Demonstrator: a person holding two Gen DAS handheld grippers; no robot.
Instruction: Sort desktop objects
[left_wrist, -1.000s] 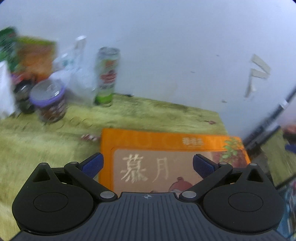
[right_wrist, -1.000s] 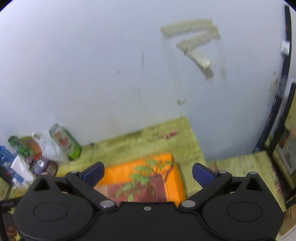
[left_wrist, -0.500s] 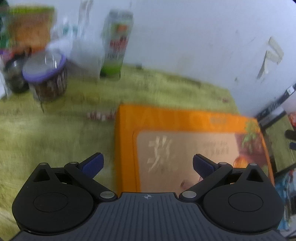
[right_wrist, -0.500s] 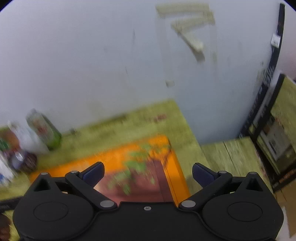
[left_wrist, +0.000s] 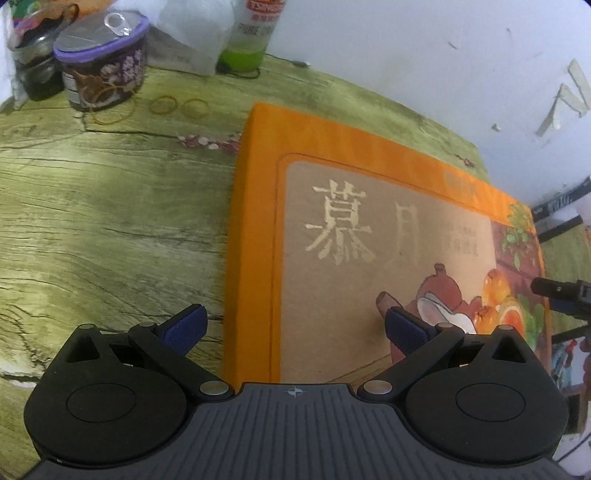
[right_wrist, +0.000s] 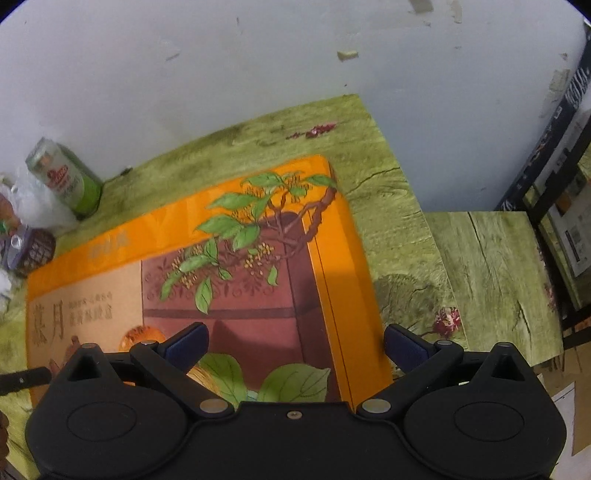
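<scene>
From the left wrist view, the left gripper (left_wrist: 293, 328) hangs wide open and empty over the left edge of the orange gift box (left_wrist: 369, 236), which lies flat on the green wood-grain table (left_wrist: 110, 221). The step looks like a two-handed approach to the box. At the back stand a purple-lidded jar (left_wrist: 101, 61), sealed, contents unclear, and a green can (left_wrist: 251, 33); rubber bands (left_wrist: 177, 105) lie loose.

From the right wrist view, the right gripper (right_wrist: 295, 345) is likewise spread and empty, straddling the box's right edge (right_wrist: 343, 280). Next, each would probably need to lower and close on its edge.
</scene>
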